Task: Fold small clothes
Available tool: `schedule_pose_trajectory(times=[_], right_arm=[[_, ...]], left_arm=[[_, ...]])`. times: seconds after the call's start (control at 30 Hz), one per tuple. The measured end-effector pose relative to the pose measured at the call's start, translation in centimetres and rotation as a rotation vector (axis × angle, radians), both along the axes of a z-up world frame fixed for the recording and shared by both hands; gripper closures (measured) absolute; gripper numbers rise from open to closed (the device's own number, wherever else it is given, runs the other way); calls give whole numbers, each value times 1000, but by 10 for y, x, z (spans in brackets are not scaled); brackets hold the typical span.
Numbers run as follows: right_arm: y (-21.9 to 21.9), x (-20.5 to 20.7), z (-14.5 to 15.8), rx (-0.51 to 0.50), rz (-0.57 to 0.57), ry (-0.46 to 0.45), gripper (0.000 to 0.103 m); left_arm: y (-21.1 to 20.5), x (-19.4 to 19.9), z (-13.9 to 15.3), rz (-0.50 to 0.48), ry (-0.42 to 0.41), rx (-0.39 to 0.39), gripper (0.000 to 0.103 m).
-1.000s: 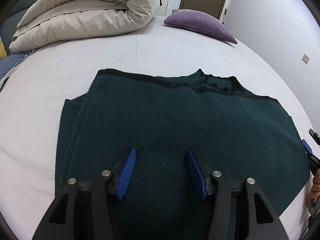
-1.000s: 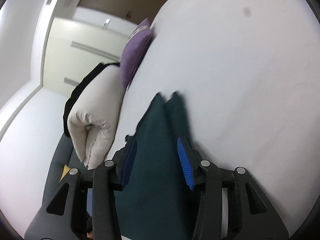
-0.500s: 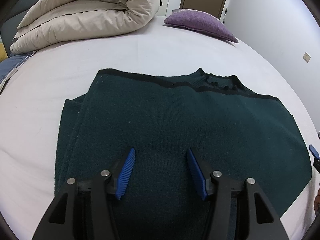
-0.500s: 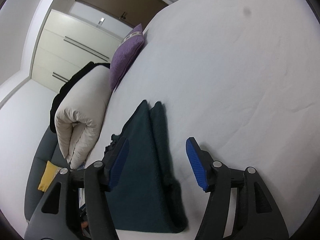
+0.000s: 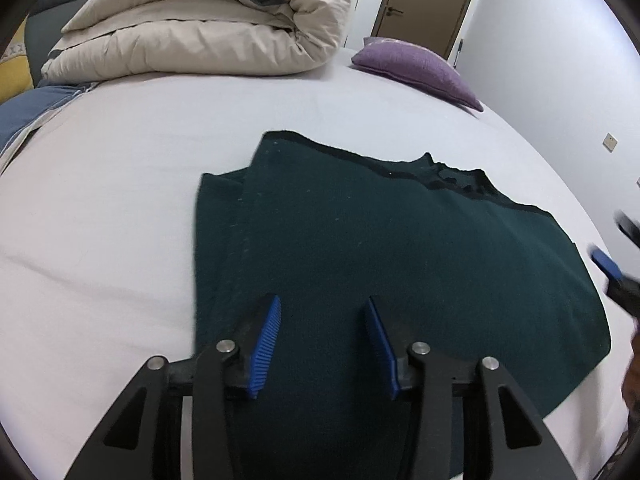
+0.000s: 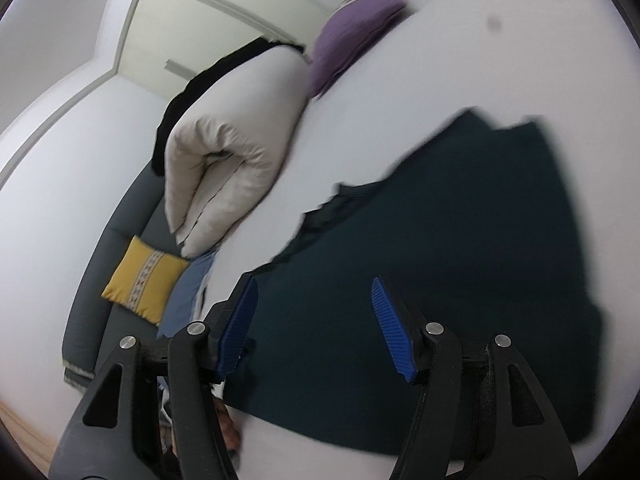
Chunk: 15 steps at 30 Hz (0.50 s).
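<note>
While both tongs (image 5: 323, 338) (image 6: 314, 326) gape, sweater (image 5: 400, 264) lies flat.

Green sweater (image 5: 380, 248): thick fuzzy knit cloth, matt, darker trim along far edge. Bed sheet (image 5: 120, 200): smooth pale cloth, few soft creases. Rolled duvet (image 5: 208, 28): puffy cream cloth, wrinkly. Purple pillow (image 5: 416, 66): rough woven cloth. Yellow cushion (image 6: 144, 280): cloth with stitched band. Left gripper (image 5: 322, 336): matt black plastic, shiny metal bolts, blue ribbed pads (image 5: 266, 340). Right gripper (image 6: 316, 324): same black plastic, same blue ribbed pads. Door (image 5: 424, 0): smooth brown wood.
</note>
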State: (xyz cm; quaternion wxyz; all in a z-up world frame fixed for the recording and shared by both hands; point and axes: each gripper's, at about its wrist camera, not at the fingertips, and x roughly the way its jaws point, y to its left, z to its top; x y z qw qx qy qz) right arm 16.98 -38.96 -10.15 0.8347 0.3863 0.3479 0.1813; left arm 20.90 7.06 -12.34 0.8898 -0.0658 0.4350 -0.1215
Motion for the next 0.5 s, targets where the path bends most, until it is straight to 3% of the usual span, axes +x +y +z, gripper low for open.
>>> schedule_pose_trajectory(times=[0.07,0.23,0.4,0.5], right_arm=[[21,24,-2,-3,40,20,44],[49,82,-19,23,55,78,44],[28,110,-62,63,-37,184,46],[1,107,-73,170,-57,142,51]], left_arm=[[9,-4,6,19,-1,-23,56],[3,10,34,21,-68,-22,44],[-22,65,29,1,-55,8,44],[-20,96,10,27,-10,17,44]])
